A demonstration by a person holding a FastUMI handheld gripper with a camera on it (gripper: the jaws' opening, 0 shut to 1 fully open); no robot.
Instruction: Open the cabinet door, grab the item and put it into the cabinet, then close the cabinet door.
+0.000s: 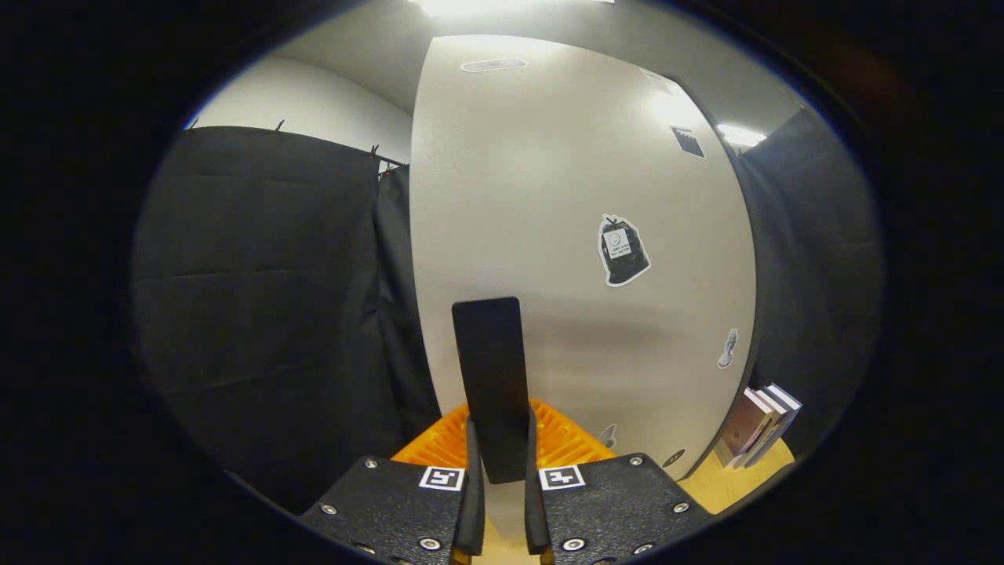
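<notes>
Standing upright between the claw's two fingers is a flat black slab, the item of the task; the fingers are drawn nearly together and press on its lower end from both sides, so the claw has firm hold of it. Just beyond the fingers, at 12 o'clock from them, an orange ribbed rack lies behind the slab's foot. Beyond that rises the pale cabinet door, which fills the space ahead and bears a sticker of a black bag at about 2 o'clock from the slab's top, with a smaller sticker lower at 3 o'clock. At 4 o'clock from the slab, a few books lean together on the wooden counter near the cabinet's edge.
</notes>
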